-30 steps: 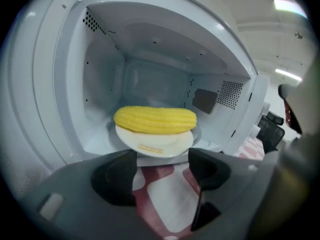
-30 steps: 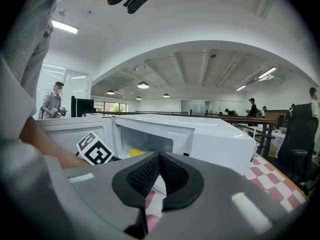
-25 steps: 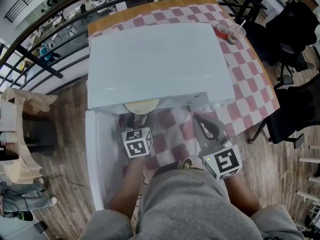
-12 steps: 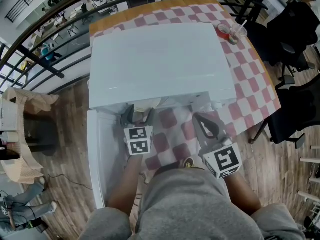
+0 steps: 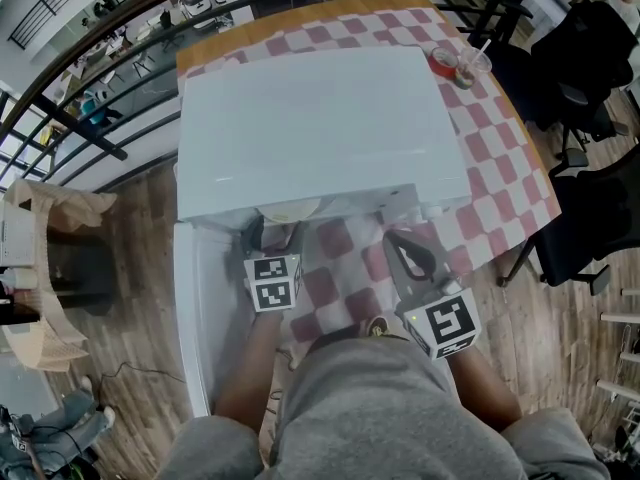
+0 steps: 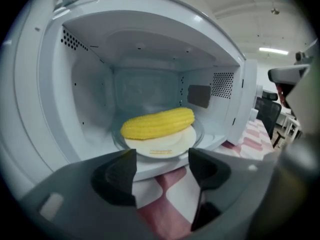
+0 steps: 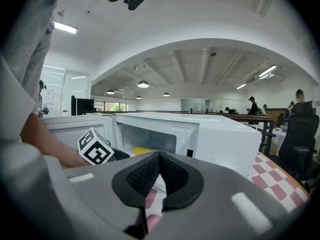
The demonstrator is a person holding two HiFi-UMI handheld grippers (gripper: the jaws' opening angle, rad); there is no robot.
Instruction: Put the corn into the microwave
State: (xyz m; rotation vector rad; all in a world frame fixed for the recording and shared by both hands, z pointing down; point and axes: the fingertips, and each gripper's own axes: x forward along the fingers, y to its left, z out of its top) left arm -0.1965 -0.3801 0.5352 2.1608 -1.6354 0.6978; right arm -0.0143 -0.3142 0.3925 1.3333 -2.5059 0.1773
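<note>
Corn (image 6: 157, 123) is lying mid-microwave (image 6: 55, 99), seemingly clear of its walls. The left gripper (image 6: 162, 160) is hovering at the doorway, its empty jaws just opening wide. To its right, the right gripper (image 7: 159, 170) is sitting closed.

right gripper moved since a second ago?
No. In the head view the right gripper, jaws together, sits at the same spot by the white microwave's front right corner, over the same squares of the red-and-white checked tablecloth.

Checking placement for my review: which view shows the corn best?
The left gripper view: the whole corn lies on its plate inside the microwave. The right gripper view shows only a yellow sliver; the head view, just the plate's rim.
</note>
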